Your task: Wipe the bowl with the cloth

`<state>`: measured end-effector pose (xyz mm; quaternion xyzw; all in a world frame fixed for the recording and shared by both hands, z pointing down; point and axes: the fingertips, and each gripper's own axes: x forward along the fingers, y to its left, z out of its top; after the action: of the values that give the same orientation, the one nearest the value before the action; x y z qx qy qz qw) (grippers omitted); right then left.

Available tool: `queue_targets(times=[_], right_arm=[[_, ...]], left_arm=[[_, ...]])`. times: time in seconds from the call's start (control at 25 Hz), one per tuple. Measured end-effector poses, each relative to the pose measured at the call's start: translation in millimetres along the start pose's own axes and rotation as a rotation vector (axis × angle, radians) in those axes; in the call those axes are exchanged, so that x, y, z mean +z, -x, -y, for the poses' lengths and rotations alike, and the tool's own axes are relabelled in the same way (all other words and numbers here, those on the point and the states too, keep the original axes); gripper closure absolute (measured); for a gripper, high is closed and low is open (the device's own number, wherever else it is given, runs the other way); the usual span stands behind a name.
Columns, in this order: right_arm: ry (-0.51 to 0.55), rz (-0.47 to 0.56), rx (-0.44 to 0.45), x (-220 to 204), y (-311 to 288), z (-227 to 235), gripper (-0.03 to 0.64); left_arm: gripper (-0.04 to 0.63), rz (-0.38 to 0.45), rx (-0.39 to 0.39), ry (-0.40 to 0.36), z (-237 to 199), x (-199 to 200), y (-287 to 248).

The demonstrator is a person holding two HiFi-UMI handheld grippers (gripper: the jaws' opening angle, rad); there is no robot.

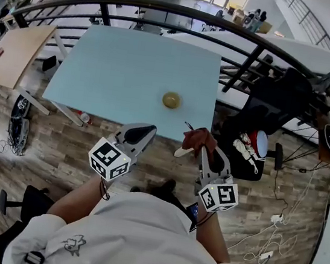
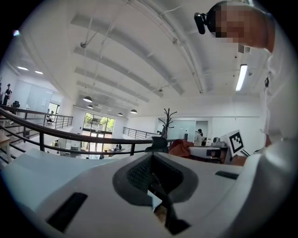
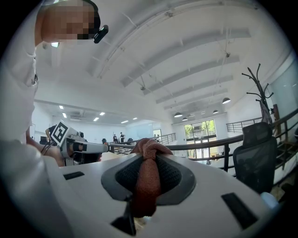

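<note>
Head view: small olive-yellow bowl (image 1: 171, 100) upright on pale blue table (image 1: 119, 67), close to the near edge and right of centre; seen in this view only. Both grippers over wood-plank floor (image 1: 65, 145), just short of that near edge and apart from the bowl, one on each side of its line. Between them and the bowl, only the table edge and a strip of tabletop. Right gripper (image 1: 202, 147): jaws clamped on rust-brown cloth (image 1: 199, 138), bunched into a knot-like lump above the jaw tips, one fold running down between the pads. Left gripper (image 1: 142, 132): jaws pressed together, nothing pinched, a thin sliver of tabletop and floor visible through the seam in the left gripper view. Grippers near each other, not touching. Surroundings: black curved railing (image 1: 170, 8) behind the table's far side. Wooden table (image 1: 15, 52) off to the left, well apart. Black office chair (image 1: 279, 102) beyond the table's right corner. White cables (image 1: 265, 240) loose on the floor at right. Bare-branched coat stand (image 3: 260, 88) above the chair in the right gripper view. Both gripper cameras mostly on ceiling and lamps.
</note>
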<state>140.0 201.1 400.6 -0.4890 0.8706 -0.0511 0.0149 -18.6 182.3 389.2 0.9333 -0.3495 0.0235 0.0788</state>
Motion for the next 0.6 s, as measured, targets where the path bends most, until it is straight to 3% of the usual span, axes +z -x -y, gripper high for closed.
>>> queue_targets(times=[0.32, 0.6], right_arm=[[-0.003, 0.009, 0.029, 12.3, -9.3, 81.0, 0.540], [-0.005, -0.001, 0.066, 12.9, -20.3, 118.9, 0.540]], left_arm=[[0.583, -0.020, 0.023, 0.008, 0.4, -0.1, -82.9], [0.583, -0.026, 0.030, 0.010, 3.9, -1.4, -130.8]])
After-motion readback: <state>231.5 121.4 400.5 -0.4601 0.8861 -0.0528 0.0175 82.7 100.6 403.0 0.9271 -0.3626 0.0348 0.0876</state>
